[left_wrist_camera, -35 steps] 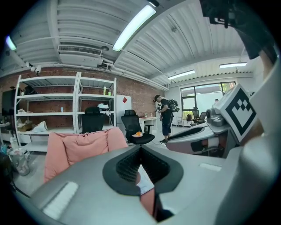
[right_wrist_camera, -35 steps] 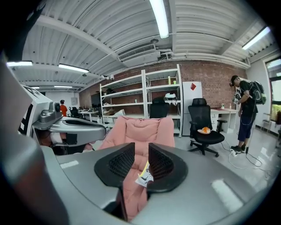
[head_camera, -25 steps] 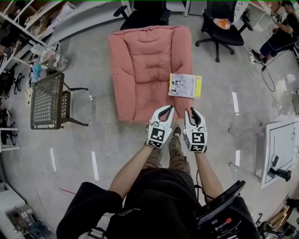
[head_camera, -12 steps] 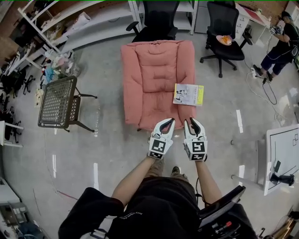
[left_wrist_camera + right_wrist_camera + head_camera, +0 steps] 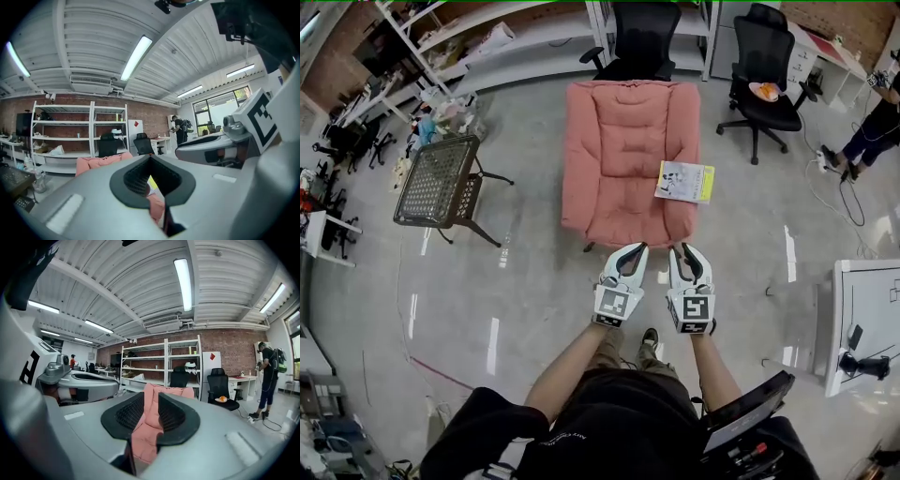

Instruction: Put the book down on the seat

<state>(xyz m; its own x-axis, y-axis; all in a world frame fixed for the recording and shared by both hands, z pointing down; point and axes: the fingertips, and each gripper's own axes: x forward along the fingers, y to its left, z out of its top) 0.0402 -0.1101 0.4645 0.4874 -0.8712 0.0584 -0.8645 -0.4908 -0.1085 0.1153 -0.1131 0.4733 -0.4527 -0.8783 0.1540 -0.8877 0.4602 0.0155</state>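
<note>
The pink padded chair (image 5: 628,159) stands on the grey floor ahead of me. A white and yellow book (image 5: 684,182) lies flat on its right side, partly over the right arm. My left gripper (image 5: 630,253) and right gripper (image 5: 685,251) hang side by side just short of the chair's front edge, both with nothing in them. The left gripper's pad tips meet, and a sliver of the book (image 5: 153,182) and the chair (image 5: 93,163) show past them. The right gripper's pads stand apart, with the chair (image 5: 154,404) seen through the gap.
A metal mesh chair (image 5: 439,180) stands to the left. Two black office chairs (image 5: 642,33) (image 5: 766,89) stand behind the pink one, with shelving (image 5: 487,47) along the back. A person (image 5: 881,122) stands far right, near a white table (image 5: 867,319).
The pink chair and the book have drawn further away in the view as I step back. Both grippers keep their pose and stay empty.
</note>
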